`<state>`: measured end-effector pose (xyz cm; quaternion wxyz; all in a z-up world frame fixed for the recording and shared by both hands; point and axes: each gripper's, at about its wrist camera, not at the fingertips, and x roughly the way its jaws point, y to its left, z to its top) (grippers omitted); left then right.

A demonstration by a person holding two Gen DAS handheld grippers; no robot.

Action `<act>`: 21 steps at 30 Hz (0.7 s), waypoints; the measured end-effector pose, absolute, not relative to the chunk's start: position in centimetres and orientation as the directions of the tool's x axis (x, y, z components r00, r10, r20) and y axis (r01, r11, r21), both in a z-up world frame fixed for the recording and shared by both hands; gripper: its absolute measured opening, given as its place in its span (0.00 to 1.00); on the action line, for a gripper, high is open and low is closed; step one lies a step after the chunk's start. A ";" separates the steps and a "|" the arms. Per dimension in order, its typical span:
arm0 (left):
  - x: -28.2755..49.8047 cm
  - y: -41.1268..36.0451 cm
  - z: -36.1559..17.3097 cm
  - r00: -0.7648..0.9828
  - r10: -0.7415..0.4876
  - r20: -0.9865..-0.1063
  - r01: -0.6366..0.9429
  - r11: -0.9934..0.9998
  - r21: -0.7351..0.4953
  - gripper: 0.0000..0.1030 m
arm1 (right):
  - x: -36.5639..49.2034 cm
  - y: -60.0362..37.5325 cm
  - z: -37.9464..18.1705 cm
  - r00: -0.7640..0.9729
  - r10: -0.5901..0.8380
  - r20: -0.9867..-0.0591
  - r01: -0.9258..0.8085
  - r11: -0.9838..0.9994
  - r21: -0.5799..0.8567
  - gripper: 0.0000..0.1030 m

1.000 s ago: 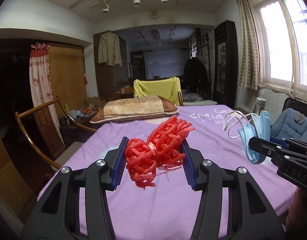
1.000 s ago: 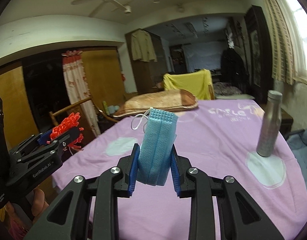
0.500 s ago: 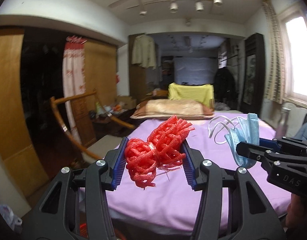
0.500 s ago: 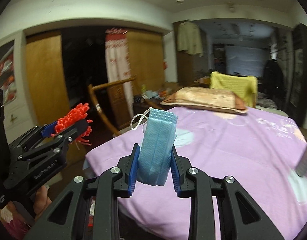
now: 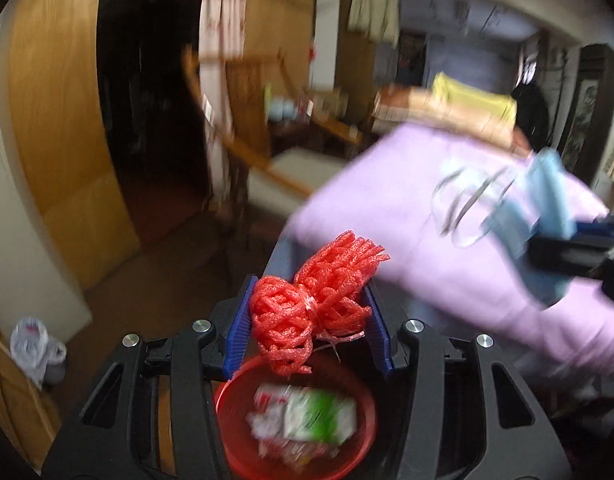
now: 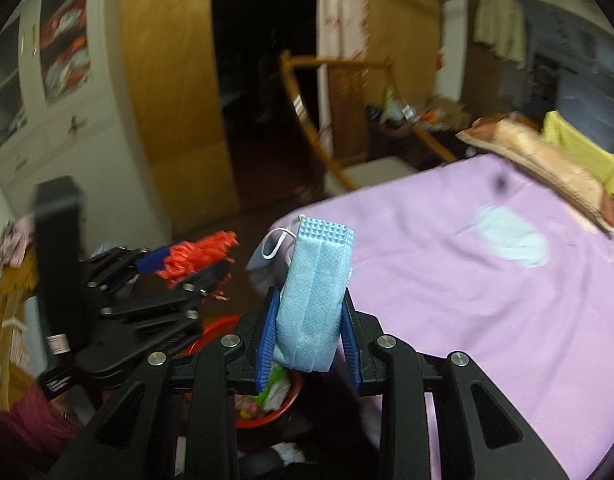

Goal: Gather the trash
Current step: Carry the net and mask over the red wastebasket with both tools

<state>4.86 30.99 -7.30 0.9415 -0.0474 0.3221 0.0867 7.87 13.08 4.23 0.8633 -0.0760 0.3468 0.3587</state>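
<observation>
A: What changed?
B: Both grippers have swung off the purple bed (image 5: 447, 240) toward the floor. The left gripper (image 5: 307, 320) clamps the red foam-net bundle (image 5: 315, 300); the right gripper (image 6: 309, 328) pinches the folded blue face mask (image 6: 315, 300).
A: And the bin?
B: The round red plastic bin (image 5: 227, 420) sits near, below both, already holding wrappers (image 5: 307, 416). Dropping looks next.
</observation>
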 end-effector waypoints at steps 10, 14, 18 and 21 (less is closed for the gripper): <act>5.1 36.8 -19.1 0.543 0.025 -0.840 -0.234 0.964 -0.123 0.63 | 8.3 18.7 -1.2 0.338 0.532 -0.776 -0.726 0.672 0.145 0.29; 5.7 36.8 -19.1 0.532 0.055 -0.845 -0.236 0.968 -0.086 0.77 | 9.0 19.1 -1.8 0.310 0.527 -0.791 -0.722 0.672 0.165 0.29; 5.5 37.3 -18.9 0.511 0.087 -0.855 -0.262 0.963 -0.059 0.82 | 9.4 19.0 -1.7 0.309 0.531 -0.789 -0.719 0.673 0.172 0.29; 4.8 38.0 -18.5 0.496 0.184 -0.849 -0.307 0.951 0.027 0.86 | 9.8 18.7 -2.1 0.309 0.529 -0.790 -0.724 0.670 0.166 0.29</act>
